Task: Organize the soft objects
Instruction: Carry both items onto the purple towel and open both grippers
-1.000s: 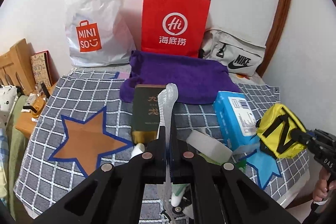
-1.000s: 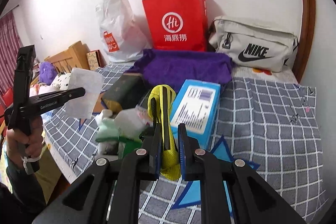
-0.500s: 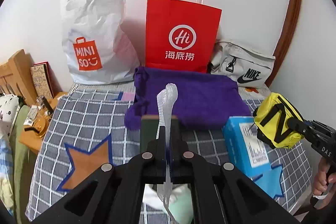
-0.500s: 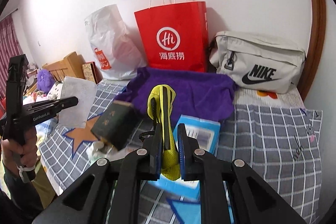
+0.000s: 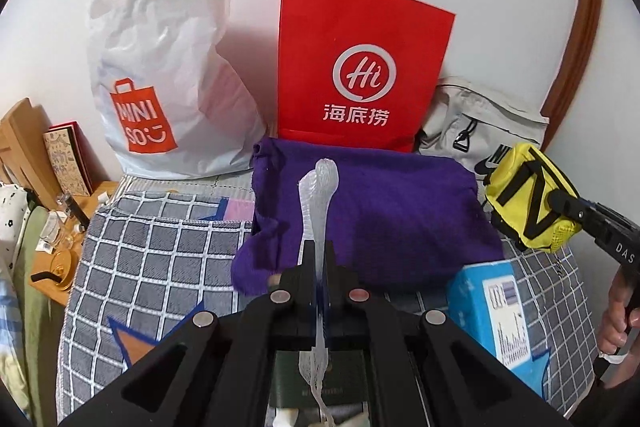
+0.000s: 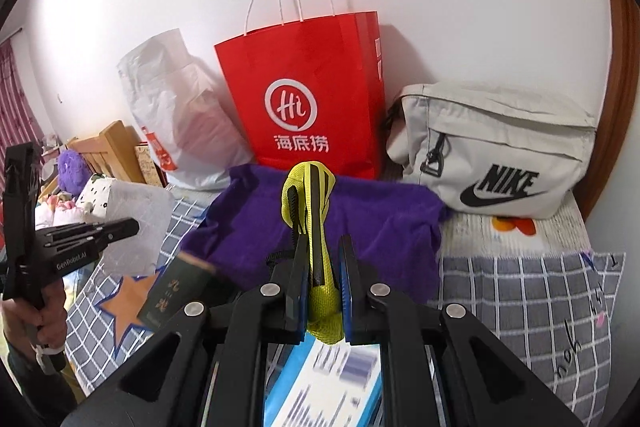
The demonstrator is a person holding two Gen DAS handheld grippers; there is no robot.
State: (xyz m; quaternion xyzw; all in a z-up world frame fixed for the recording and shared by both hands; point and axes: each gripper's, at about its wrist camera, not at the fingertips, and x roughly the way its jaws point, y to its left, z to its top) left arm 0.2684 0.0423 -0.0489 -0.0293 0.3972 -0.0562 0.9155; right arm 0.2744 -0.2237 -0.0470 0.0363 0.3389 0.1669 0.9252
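Note:
My left gripper (image 5: 318, 255) is shut on a thin white foam sheet (image 5: 320, 195), seen edge-on in its own view and flat in the right wrist view (image 6: 134, 227). My right gripper (image 6: 323, 259) is shut on a yellow pouch with black straps (image 6: 310, 211), which also shows in the left wrist view (image 5: 528, 195). Both are held above the bed, in front of a purple cloth (image 5: 380, 215) that lies spread before a red paper bag (image 5: 360, 67), (image 6: 308, 99).
A white Miniso plastic bag (image 5: 160, 75) and a grey Nike bag (image 6: 496, 155) lean on the wall beside the red bag. A dark green box (image 6: 176, 291) and a blue box (image 5: 492, 311) lie on the checked blanket (image 5: 160, 267). A wooden side table (image 5: 52, 255) stands left.
Both grippers have lifted with their loads and moved forward toward the purple cloth and the bags at the wall. Both grips are unchanged.

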